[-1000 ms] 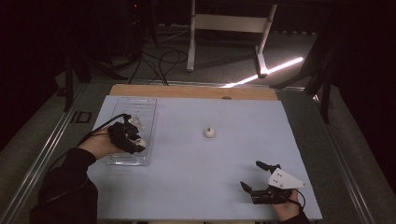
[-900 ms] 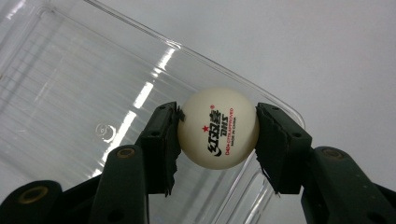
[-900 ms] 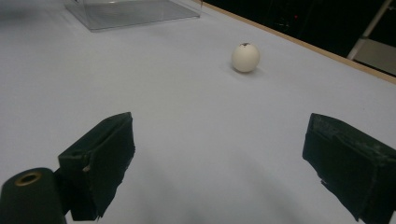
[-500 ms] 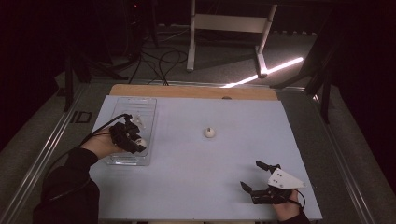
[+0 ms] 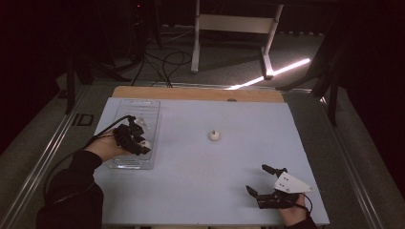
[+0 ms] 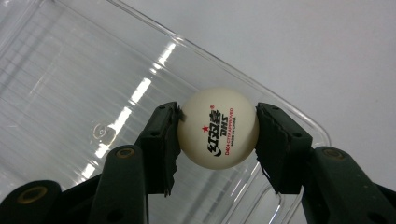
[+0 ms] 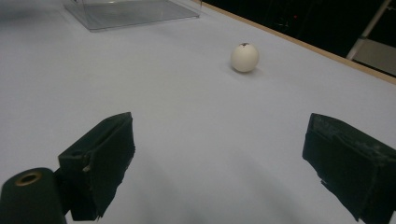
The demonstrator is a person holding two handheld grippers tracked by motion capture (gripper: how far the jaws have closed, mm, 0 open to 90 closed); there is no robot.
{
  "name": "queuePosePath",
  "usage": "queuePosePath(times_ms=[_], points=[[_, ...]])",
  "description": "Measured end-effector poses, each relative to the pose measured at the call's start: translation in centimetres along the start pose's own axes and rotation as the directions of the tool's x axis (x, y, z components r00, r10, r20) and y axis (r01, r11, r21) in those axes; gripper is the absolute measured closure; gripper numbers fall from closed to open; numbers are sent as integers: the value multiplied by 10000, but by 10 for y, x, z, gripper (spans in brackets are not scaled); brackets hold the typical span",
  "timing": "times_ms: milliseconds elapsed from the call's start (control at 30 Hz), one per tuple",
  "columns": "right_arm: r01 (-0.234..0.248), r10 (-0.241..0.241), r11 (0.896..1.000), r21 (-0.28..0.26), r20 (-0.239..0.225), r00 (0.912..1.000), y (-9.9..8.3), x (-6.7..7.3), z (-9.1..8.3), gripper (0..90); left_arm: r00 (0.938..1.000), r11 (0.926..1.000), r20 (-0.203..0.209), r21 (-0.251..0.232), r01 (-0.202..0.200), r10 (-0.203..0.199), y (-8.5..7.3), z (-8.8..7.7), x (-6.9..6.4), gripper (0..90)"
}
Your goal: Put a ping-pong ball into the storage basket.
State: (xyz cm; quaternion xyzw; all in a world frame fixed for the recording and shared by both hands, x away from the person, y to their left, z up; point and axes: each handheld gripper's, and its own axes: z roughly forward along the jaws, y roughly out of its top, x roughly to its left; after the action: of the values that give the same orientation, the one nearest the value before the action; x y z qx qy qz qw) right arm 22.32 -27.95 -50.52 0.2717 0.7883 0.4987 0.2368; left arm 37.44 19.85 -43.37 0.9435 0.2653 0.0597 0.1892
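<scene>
Your left gripper [image 6: 217,135] clamps a white ball [image 6: 218,127] at the centre of its view, over the clear tray [image 5: 143,107] at mid-left of the high view. Your right gripper [image 5: 261,181], lower right, rests with jaws apart. Another ball [image 5: 215,136] sits mid-table.

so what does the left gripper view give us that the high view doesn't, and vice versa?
Left gripper view alone: the printed logo, with a red star and DHS lettering, on the ping-pong ball, and both pads pressing its sides, so the left gripper is shut on it.

High view alone: the second white ball loose mid-table, the right gripper open near the front edge, the person's sleeve, and the dark floor beyond.

Both: the clear plastic tray under the left gripper, and the pale tabletop.
</scene>
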Motion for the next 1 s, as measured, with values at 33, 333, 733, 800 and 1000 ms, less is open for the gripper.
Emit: queuePosePath(times_ms=[33,333,733,800,1000], points=[[7,-7,10000,-12,0,10000,0,0,0,89,10000,10000,-10,6,-4,4,0,0,0,516],[18,-18,10000,22,14,10000,0,0,0,89,9980,9984,-335,-192,536,-542,1,-5,4,208],[56,-56,10000,31,11,10000,0,1,0,89,9984,9985,397,-363,410,-396,6,-14,1,2],[50,-50,10000,28,4,10000,0,1,0,89,9985,9989,423,-315,358,-345,7,-14,-1,2],[40,-40,10000,32,-11,10000,0,1,0,89,9988,9989,416,-359,291,-276,10,-16,-4,2]])
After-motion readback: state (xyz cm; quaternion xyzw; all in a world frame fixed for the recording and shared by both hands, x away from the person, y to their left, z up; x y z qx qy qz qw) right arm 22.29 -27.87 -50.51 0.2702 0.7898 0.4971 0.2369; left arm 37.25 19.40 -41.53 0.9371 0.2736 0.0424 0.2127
